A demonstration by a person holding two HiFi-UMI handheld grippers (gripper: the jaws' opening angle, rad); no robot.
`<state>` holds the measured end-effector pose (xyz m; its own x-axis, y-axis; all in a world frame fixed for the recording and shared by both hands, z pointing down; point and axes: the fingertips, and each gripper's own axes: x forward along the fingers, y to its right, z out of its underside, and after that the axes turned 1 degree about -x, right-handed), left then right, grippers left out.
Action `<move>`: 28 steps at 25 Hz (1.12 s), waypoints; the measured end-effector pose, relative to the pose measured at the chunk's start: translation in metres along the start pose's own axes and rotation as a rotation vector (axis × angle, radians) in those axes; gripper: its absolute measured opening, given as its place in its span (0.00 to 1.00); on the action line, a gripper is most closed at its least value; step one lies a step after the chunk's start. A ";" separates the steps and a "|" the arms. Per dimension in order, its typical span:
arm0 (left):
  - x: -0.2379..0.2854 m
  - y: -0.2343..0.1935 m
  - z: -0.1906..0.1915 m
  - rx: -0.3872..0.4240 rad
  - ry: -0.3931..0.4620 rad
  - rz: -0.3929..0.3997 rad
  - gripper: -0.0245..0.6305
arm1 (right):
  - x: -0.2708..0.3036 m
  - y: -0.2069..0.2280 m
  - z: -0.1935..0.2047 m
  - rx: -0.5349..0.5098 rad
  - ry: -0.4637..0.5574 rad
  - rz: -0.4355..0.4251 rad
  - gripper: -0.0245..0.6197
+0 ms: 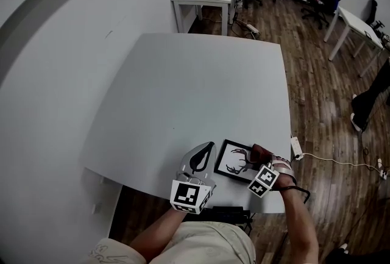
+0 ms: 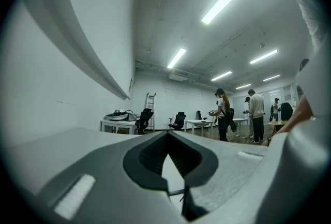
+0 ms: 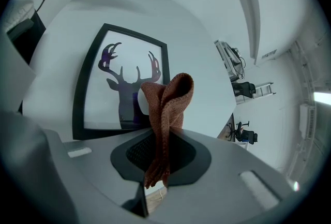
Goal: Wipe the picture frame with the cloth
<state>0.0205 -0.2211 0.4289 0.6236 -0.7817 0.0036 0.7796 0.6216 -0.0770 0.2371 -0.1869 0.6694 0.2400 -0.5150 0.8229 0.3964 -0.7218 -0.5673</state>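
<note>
Pinching cloth (image 3: 168, 98), right claw (image 3: 163, 134) at frame (image 3: 90, 94); left claw (image 2: 167, 141) closed.

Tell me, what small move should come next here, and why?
Probably lower the right tongs until the brown cloth presses on the deer picture frame: they pinch it over that frame, which lies flat on the white table.

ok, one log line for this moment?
right tool: shut on cloth | cloth: over picture frame, contact unclear | left tool: shut, empty, beside frame | picture frame: flat on table
</note>
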 end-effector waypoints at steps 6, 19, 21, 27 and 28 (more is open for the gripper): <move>0.005 0.002 0.002 -0.002 0.001 0.010 0.04 | -0.020 -0.032 0.001 -0.045 0.023 -0.013 0.14; 0.013 0.013 0.004 -0.012 0.000 0.033 0.04 | -0.066 -0.096 0.003 -0.127 0.058 -0.081 0.14; 0.013 0.014 0.004 -0.012 0.001 0.035 0.04 | -0.069 -0.102 0.004 -0.120 0.062 -0.090 0.14; 0.014 0.018 0.003 -0.009 0.000 0.041 0.04 | -0.072 -0.102 0.006 -0.097 0.070 -0.100 0.14; 0.014 0.018 0.002 -0.008 0.000 0.042 0.04 | -0.073 -0.100 0.006 -0.085 0.074 -0.097 0.14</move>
<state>0.0438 -0.2205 0.4298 0.6561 -0.7547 0.0002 0.7520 0.6537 -0.0848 0.1852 -0.0748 0.6660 0.1372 -0.4711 0.8714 0.3375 -0.8048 -0.4882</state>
